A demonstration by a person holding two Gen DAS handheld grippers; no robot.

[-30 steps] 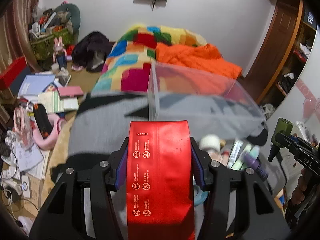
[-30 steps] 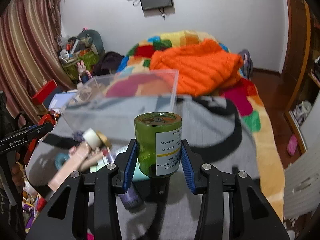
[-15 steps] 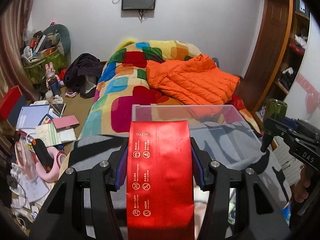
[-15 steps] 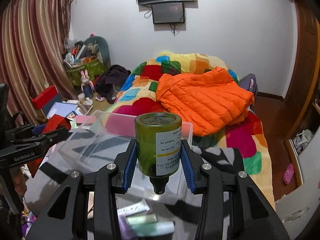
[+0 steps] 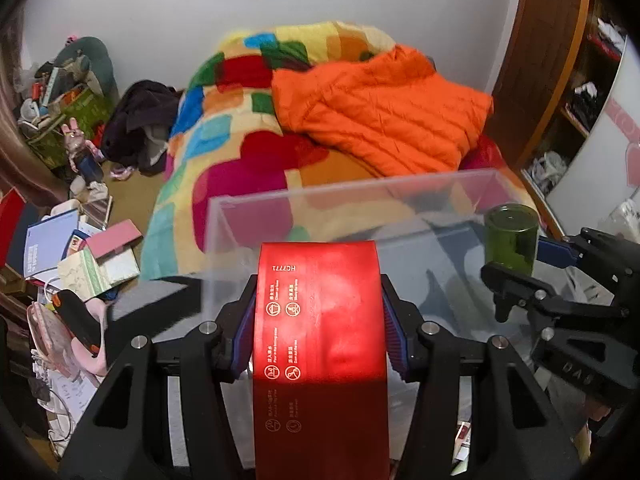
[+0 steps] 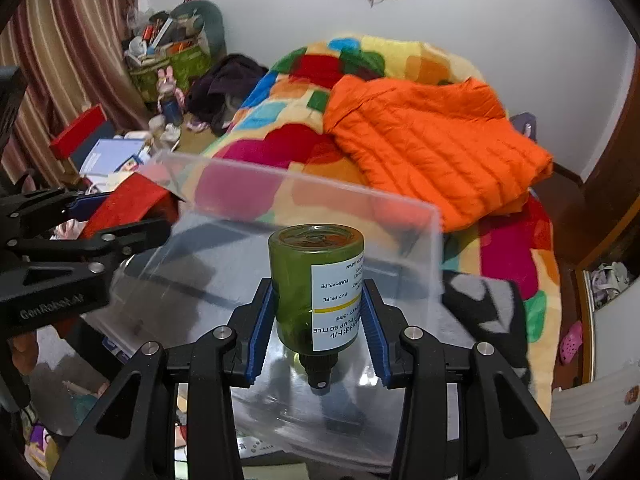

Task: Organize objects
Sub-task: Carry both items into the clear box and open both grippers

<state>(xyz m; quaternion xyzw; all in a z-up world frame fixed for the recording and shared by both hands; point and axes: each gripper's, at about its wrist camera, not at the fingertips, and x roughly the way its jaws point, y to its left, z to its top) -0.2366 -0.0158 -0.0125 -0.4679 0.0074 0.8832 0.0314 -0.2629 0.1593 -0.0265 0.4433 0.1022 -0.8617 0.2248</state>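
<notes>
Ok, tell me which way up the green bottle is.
Upside down: the green bottle has its flat base on top and its neck pointing down between the jaws.

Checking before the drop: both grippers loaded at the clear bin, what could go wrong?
1. The green glass pump bottle hangs nozzle-down in the right gripper; released so, it may topple or knock the clear plastic bin.
2. The left gripper pinches only the edges of the flexible red pouch; it could buckle and slip.

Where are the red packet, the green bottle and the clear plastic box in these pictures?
red packet [image 5: 320, 312]: left wrist view, on its printed face.
green bottle [image 6: 294, 280]: right wrist view, on its glass side left of the label.
clear plastic box [image 6: 400, 206]: right wrist view, on its far rim.
</notes>
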